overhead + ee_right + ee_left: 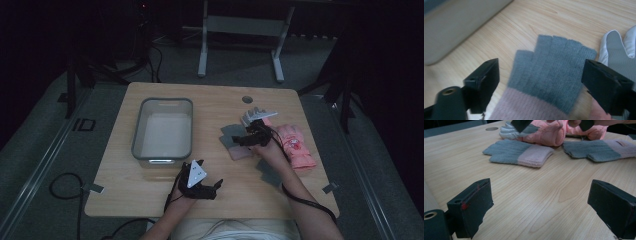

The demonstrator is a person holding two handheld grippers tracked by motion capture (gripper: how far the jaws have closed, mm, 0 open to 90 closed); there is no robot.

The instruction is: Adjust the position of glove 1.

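The light wooden worktop [150, 100] stands in a dark room on grey floor. The right gripper [248, 140] hovers with spread fingers over a grey-pink knit glove [554, 72]. The left gripper [210, 186] is also spread, holding nothing, near a grey bin [138, 131].

Both forearms are bare, with no sleeves showing. The left hand-held gripper [200, 181] is black and carries a pale grey three-cornered plate on top with small dark dots. In its own view, its jaws are blocky black pads, the left one smeared with red marks, beside a black barrel with a brass-coloured hole. The right hand-held gripper [255, 135] is black too, with the same blocky pads, and a black cable trails back along the forearm.
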